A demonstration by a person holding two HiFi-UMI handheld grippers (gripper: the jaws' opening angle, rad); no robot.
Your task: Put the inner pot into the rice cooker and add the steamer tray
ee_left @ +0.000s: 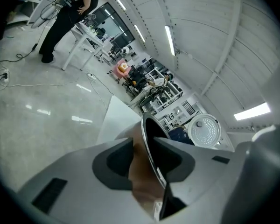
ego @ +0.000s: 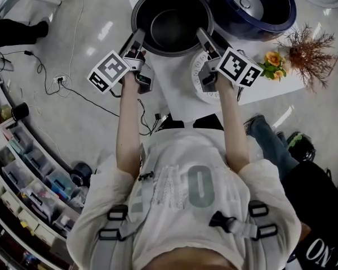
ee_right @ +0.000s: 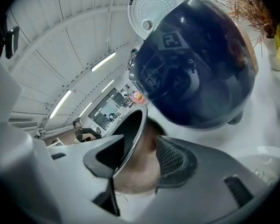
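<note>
The dark inner pot (ego: 172, 30) stands on the white table (ego: 180, 97), left of the dark blue rice cooker (ego: 253, 7), whose lid is up. My left gripper (ego: 138, 37) clamps the pot's left rim (ee_left: 149, 134), one jaw inside and one outside. On the opposite side, my right gripper (ego: 203, 36) is shut on the right rim (ee_right: 130, 129) in the same way. The white steamer tray (ego: 198, 94) lies on the table under the right gripper, partly hidden. In the right gripper view the cooker (ee_right: 200, 64) looms just beyond the pot.
Orange flowers (ego: 273, 58) and a dried branch (ego: 310, 49) sit at the table's right end. Cables (ego: 62, 80) trail over the floor on the left, with shelves of bins (ego: 28, 173) beyond. Another person's leg (ego: 270, 139) is close on the right.
</note>
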